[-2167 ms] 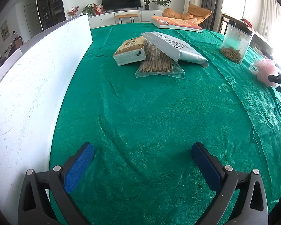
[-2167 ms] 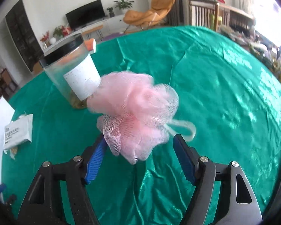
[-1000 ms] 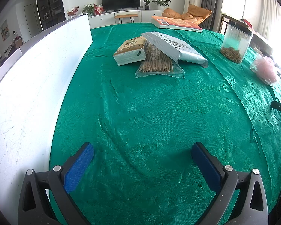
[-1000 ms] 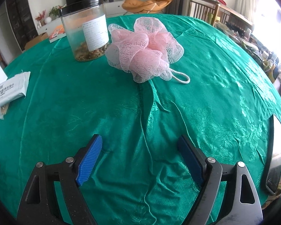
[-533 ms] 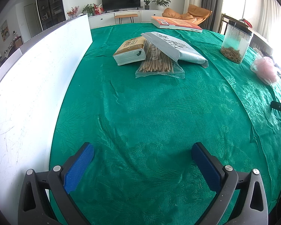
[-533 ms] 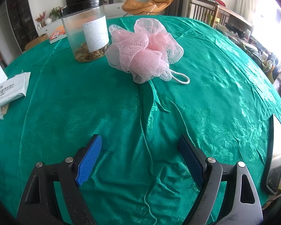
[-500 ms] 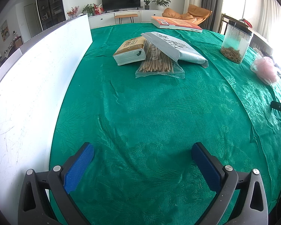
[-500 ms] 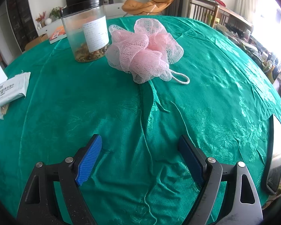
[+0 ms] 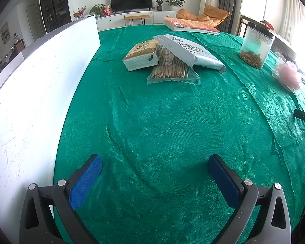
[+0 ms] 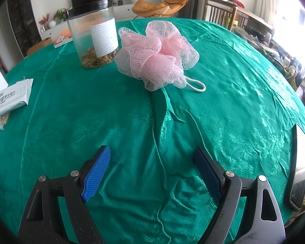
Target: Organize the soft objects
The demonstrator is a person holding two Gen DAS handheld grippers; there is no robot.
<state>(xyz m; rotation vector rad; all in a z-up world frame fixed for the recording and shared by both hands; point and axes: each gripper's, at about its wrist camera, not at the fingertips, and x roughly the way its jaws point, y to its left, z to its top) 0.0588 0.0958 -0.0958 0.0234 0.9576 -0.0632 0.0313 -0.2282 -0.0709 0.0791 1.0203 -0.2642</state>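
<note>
Since 2.2 s ago the pink mesh bath pouf (image 10: 156,56) has left the right gripper (image 10: 151,168) and now lies on the table (image 10: 223,111), just beside the clear plastic jar (image 10: 93,34), its white cord loop trailing toward the camera. Both grippers' fingers stand apart, empty. The left gripper (image 9: 154,178) hovers over bare, wrinkled green cloth; a white board (image 9: 36,93) walls its left edge.

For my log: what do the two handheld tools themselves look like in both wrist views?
Both look alike. The left tool and right tool each have two black, angular, frame-like fingers with triangular cut-outs and silver round screw heads. Each finger carries a blue ribbed pad on its inner face. No cables, markings, sleeves or hands are visible.
</note>
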